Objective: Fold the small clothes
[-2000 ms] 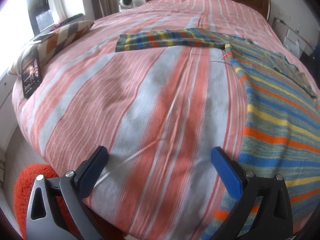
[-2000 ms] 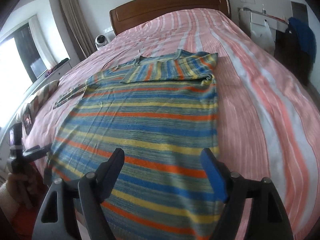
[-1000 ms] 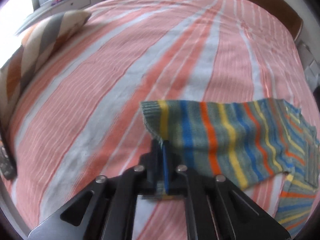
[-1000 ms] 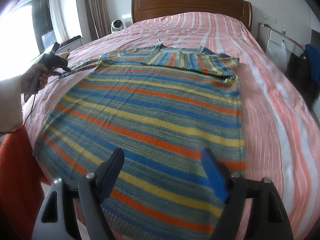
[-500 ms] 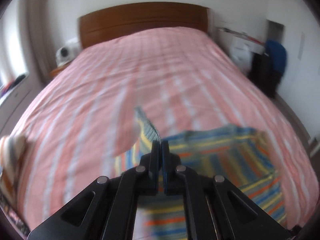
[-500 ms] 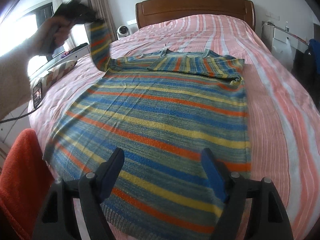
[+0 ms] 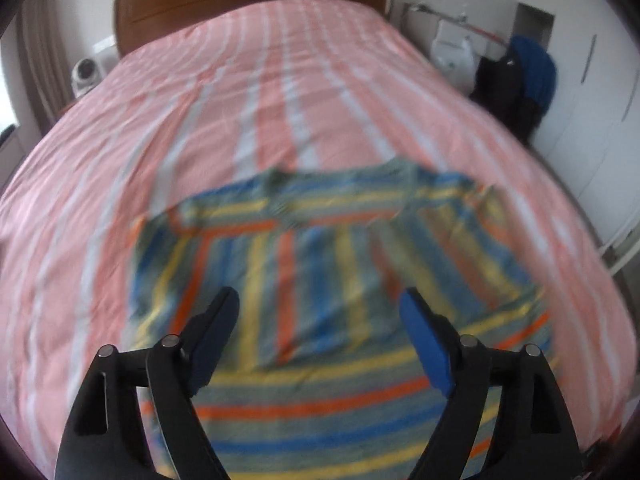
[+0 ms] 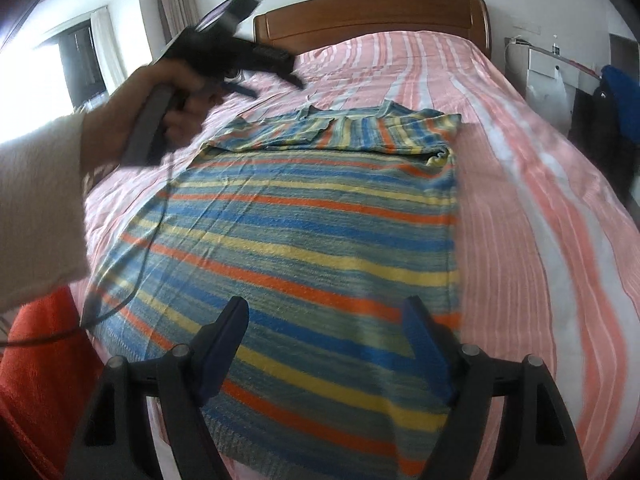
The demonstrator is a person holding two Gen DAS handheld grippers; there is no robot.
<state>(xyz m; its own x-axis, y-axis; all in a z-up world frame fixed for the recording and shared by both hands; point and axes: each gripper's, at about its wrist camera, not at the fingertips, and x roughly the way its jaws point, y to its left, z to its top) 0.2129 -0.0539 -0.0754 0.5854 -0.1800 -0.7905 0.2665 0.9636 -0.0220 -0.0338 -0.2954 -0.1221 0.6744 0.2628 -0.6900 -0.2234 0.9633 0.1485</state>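
A striped sweater in blue, orange, yellow and grey lies flat on the pink striped bed. Both sleeves are folded across its chest near the collar. In the left wrist view the sweater is blurred. My left gripper is open and empty above the folded sleeves; it also shows in the right wrist view, held in the air over the bed. My right gripper is open and empty over the sweater's hem.
A wooden headboard stands at the far end. A white bedside unit and dark bags with a blue cloth stand to the right. An orange fabric is at the near left. A black cable hangs across the sweater.
My left gripper carried the left sleeve up and across onto the chest, then opened and let it go. My right gripper stayed open over the hem.
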